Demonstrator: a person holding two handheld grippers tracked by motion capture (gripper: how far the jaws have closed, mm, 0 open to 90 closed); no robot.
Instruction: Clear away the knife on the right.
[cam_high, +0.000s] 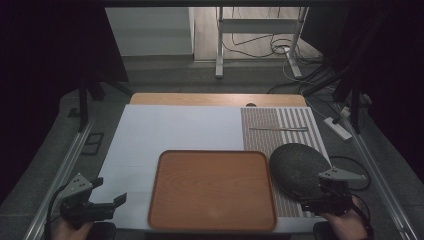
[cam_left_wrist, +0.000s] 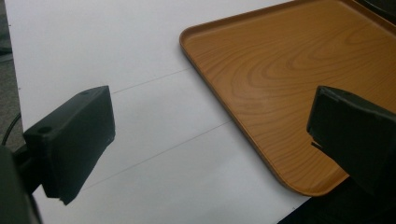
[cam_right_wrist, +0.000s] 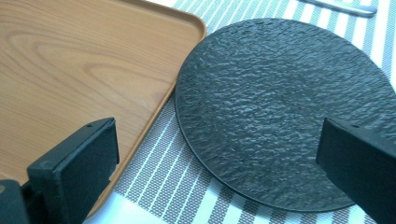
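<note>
tray (cam_high: 212, 190) left of plate (cam_high: 297, 165), knife (cam_high: 278, 129) behind

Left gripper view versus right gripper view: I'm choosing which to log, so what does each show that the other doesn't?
The left gripper view alone has the plain white sheet with thin seam lines, under the open left gripper. The right gripper view alone has the rough black plate lying on a striped placemat, a knife at the top edge, and the open right gripper. Both share the wooden tray, with nothing on the part seen.
</note>
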